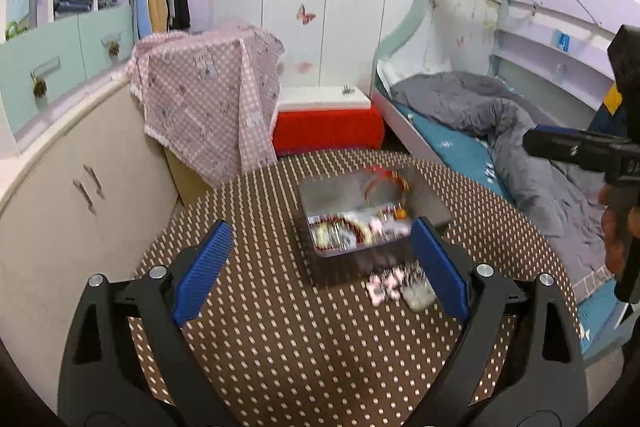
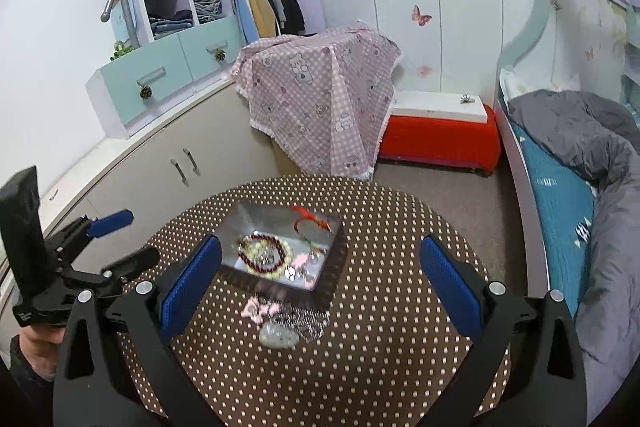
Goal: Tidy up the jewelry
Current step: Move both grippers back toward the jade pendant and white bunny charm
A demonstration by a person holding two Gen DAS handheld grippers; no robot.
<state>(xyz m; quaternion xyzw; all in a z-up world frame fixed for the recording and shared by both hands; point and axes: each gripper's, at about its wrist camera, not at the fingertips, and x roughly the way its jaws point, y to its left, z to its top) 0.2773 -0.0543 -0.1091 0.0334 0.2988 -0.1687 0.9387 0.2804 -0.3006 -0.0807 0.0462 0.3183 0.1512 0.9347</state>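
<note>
Mostly done: beads and bracelets inside tray point(image 2: 336, 259). Outstanding at 6 o'clock: pink bow point(image 2: 256, 309), pale stone point(image 2: 278, 337). Left gripper point(image 1: 320, 263), right gripper point(image 2: 320, 283) wide, empty.

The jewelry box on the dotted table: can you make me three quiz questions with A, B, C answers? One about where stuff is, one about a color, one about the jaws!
1. Where is the pink bow?
A. in the box
B. on the table in front of the box
C. on the bed

2. What color are the gripper pads?
A. blue
B. green
C. yellow

3. The right gripper jaws are:
A. shut on a bracelet
B. shut, empty
C. open, empty

Answers: B, it lies outside the jewelry box on the table; A, both pads are blue; C, jaws spread wide around nothing.
</note>
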